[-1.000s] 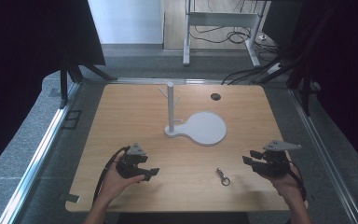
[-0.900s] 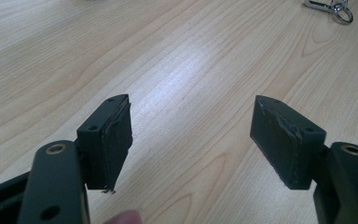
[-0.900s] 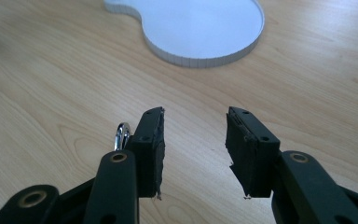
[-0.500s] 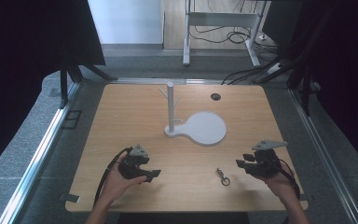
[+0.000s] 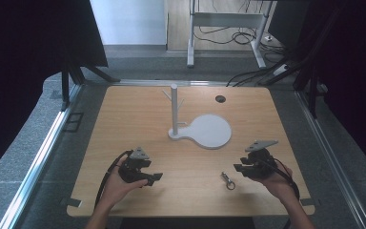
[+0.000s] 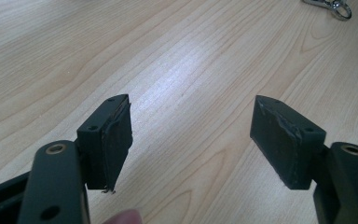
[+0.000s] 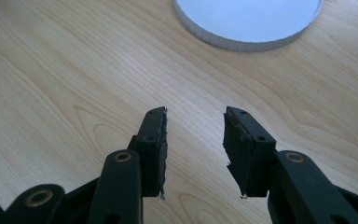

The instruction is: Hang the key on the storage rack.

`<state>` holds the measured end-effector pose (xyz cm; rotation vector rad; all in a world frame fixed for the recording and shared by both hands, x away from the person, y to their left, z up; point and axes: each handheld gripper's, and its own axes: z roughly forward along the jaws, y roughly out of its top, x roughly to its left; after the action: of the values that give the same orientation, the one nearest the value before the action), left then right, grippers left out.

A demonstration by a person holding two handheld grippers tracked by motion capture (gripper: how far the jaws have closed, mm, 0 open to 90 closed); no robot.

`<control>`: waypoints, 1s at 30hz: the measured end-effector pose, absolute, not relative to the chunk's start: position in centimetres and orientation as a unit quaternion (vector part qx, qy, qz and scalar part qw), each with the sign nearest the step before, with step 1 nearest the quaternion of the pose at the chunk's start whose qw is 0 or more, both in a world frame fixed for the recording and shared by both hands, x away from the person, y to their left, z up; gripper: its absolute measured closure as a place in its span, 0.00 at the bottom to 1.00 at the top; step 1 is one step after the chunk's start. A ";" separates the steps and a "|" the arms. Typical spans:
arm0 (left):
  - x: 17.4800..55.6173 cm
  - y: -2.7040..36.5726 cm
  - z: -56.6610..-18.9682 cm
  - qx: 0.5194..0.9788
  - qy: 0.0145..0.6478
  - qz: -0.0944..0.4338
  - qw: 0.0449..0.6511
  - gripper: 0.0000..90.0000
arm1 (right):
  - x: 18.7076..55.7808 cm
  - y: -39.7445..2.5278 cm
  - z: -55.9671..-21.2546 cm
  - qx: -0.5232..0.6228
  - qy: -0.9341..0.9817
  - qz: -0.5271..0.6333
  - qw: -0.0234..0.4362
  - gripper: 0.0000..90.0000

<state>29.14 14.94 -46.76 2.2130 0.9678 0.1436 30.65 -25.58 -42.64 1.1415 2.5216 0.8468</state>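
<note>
A small metal clasp with a ring [image 5: 228, 181] lies on the wooden table [image 5: 138, 119] near the front, right of centre. My right gripper [image 5: 238, 167] hovers just to its right, jaws pointing left and partly open, nothing between them [image 7: 194, 110]. My left gripper [image 5: 154, 177] rests at the front left, jaws wide open and empty [image 6: 191, 99], pointing right toward the clasp [image 6: 328, 5]. A white stand [image 5: 174, 109] with an upright post and short pegs rises from a round white base [image 5: 209, 130] at mid table; the base's edge [image 7: 249, 18] lies ahead of my right jaws.
A dark round hole [image 5: 220, 98] sits in the tabletop behind the stand. Metal rails run along both table sides, with black curtains beyond. Cables and a desk frame lie on the floor at the back.
My right gripper has shifted left and slightly toward the front, closing in on the clasp. The left gripper has barely moved.
</note>
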 end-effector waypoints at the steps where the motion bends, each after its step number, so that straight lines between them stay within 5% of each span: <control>1: 29.2 14.9 -46.8 0.856 0.374 0.055 0.352 0.33 | 30.8 -25.2 -42.7 0.387 0.869 0.283 0.119 0.68; 30: 29.2 14.4 -47.5 0.866 0.365 0.045 0.337 0.33 | 31.5 -21.7 -46.4 0.380 0.903 0.188 0.067 0.75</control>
<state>29.24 14.36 -47.47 2.2581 0.9514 0.1177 31.51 -21.68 -46.43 1.1461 2.7219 0.5660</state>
